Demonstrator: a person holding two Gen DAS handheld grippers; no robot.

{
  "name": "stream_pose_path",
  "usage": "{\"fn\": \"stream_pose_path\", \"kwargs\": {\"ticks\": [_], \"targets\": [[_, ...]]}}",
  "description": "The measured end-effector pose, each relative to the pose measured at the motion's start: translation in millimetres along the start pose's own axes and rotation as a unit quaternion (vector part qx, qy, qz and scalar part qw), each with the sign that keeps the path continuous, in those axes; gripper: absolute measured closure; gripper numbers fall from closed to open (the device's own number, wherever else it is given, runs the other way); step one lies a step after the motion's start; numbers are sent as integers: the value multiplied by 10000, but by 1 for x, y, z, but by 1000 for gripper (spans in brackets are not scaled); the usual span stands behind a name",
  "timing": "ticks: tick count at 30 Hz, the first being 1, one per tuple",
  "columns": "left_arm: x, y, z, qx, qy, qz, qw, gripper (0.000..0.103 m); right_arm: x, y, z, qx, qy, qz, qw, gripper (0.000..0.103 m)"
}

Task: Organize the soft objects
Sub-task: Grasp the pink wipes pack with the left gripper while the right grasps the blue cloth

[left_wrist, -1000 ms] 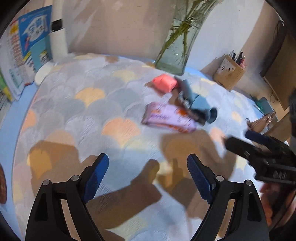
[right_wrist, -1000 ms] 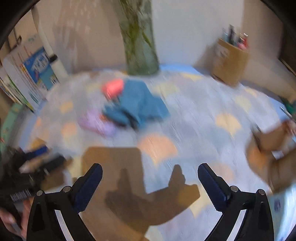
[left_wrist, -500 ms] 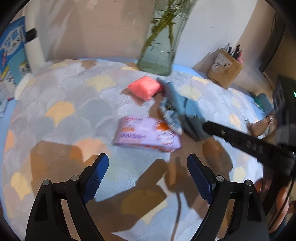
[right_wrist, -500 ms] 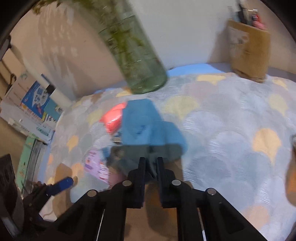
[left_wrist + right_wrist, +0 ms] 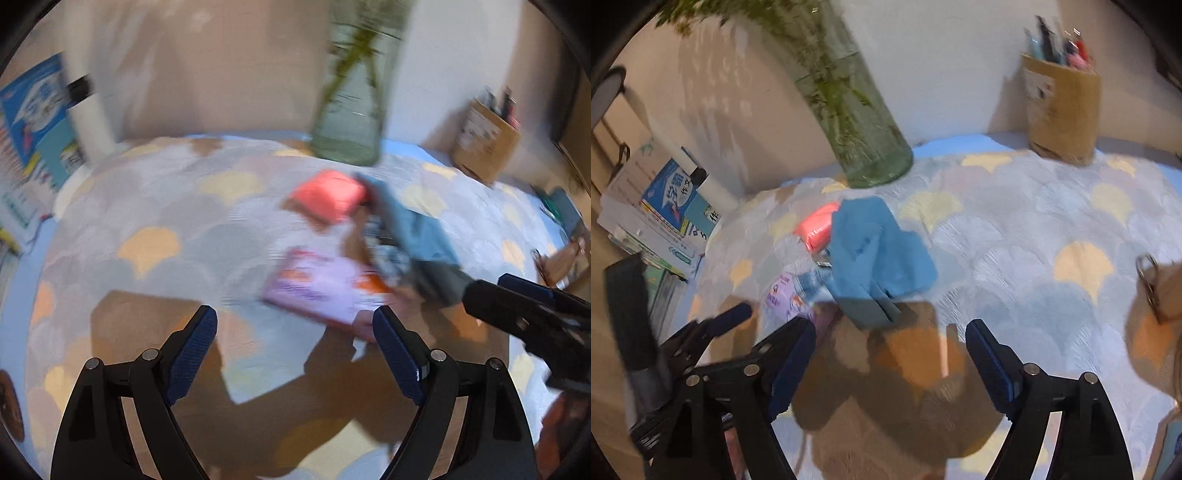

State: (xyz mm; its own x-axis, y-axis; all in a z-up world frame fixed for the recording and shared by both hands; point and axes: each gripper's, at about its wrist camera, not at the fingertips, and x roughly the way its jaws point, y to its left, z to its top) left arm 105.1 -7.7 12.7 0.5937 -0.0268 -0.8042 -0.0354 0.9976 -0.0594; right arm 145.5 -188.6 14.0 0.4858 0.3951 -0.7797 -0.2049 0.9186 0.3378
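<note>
Patterned tablecloth (image 5: 1015, 229); vase (image 5: 864, 147) behind blue cloth (image 5: 875, 251), pink pack (image 5: 816, 225).

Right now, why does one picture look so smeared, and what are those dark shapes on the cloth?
Left wrist view: motion blur smears the vase and purple packet. Right wrist view: sharper, blue cloth crisp; the dark shapes look like shadows cast on the tablecloth.

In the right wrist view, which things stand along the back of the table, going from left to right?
Stack of books → glass vase with green stems → cardboard pen holder.
</note>
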Motion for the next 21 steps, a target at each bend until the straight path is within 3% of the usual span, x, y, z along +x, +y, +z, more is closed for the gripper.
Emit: {"fn": "stream_pose_path", "kwargs": {"ticks": [3,4,5,7,10,12,16,21], "targets": [[0,25,-1,-221,85,67,9997,18,29,6,7,21,226,-43,9997,24],[0,30,-2,-311,127,-25,9994,18,34,7,8,-23,250,-113,9996,40],[-1,35,-3,-398,163,-188,9989,18,36,10,8,-182,134,-424,9988,49],[-2,35,-6,-462,195,-573,9971,18,28,10,8,-306,11,-447,9985,91],[-3,17,-10,-231,197,-981,9947,18,1,-1,7,-95,-339,-333,9988,93],[-4,-7,-13,154,186,-1037,9943,17,-17,-4,4,-68,-495,-382,9980,93],[2,-38,-14,658,88,-681,9955,17,-57,-11,-15,58,-473,-218,9986,93],[7,-33,-11,678,-1,-198,9975,17,-90,-10,-52,-199,-74,-235,9995,93]]}}
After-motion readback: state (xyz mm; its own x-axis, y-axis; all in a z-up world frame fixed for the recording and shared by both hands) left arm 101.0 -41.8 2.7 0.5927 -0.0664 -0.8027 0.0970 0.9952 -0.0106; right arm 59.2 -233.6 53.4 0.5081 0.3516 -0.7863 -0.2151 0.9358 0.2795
